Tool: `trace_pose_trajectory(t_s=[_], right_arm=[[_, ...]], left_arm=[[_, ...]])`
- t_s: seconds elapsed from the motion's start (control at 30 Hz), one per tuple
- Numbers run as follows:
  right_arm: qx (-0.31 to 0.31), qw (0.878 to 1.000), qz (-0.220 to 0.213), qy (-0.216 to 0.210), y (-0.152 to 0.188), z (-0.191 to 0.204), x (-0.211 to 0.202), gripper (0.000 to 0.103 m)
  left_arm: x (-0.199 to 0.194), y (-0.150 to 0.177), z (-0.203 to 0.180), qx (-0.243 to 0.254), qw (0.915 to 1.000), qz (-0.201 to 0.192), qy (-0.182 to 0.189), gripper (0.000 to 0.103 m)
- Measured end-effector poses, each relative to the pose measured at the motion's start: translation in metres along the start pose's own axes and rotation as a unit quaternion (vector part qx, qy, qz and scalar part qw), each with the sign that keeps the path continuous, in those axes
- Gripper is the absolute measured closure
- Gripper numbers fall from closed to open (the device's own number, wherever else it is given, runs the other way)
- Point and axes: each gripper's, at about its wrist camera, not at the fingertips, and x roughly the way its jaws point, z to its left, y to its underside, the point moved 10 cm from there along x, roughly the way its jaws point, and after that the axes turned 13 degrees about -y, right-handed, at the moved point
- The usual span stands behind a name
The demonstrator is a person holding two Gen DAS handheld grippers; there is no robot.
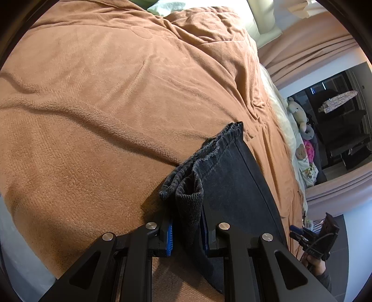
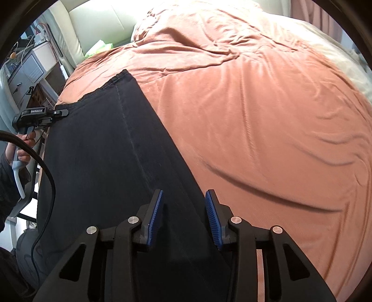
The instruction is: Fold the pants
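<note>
Dark denim pants (image 2: 111, 151) lie folded lengthwise on a brown blanket (image 2: 255, 116). My left gripper (image 1: 187, 223) is shut on the pants' bunched waistband (image 1: 188, 197), holding it slightly raised; the leg (image 1: 234, 176) stretches away to the right. In the right wrist view my left gripper (image 2: 61, 113) shows at the far end of the pants. My right gripper (image 2: 184, 216) is open, its blue pads (image 2: 155, 216) straddling the near edge of the pants. It also shows at the left wrist view's right edge (image 1: 311, 237).
The blanket (image 1: 104, 104) covers a bed with pale pillows (image 1: 160, 8) at its head. A nightstand (image 2: 30, 69) stands beside the bed. Stuffed toys (image 1: 302, 130) lie along the bed's far side near a curtain (image 1: 313, 46).
</note>
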Motion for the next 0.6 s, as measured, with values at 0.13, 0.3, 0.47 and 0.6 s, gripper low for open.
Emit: trace_pose_trajectory(t_s=[0.13, 0.3, 0.47, 0.6], right_arm=[[-0.001, 1.000, 0.015, -0.008, -0.010, 0.000, 0.021, 0.069], [0.001, 0.999, 0.028, -0.017, -0.021, 0.001, 0.043, 0.074], [0.002, 0.999, 0.040, -0.023, -0.026, 0.003, 0.061, 0.076], [0.012, 0.998, 0.050, -0.031, -0.028, 0.001, 0.070, 0.076]], left_arm=[[0.000, 0.001, 0.001, -0.001, 1.0000, 0.002, 0.005, 0.085], [0.002, 0.000, 0.001, 0.000, 0.9999, 0.004, 0.010, 0.085], [0.004, -0.002, 0.001, 0.001, 0.9999, 0.007, 0.014, 0.085], [0.005, -0.002, 0.001, 0.003, 0.9998, 0.008, 0.016, 0.085]])
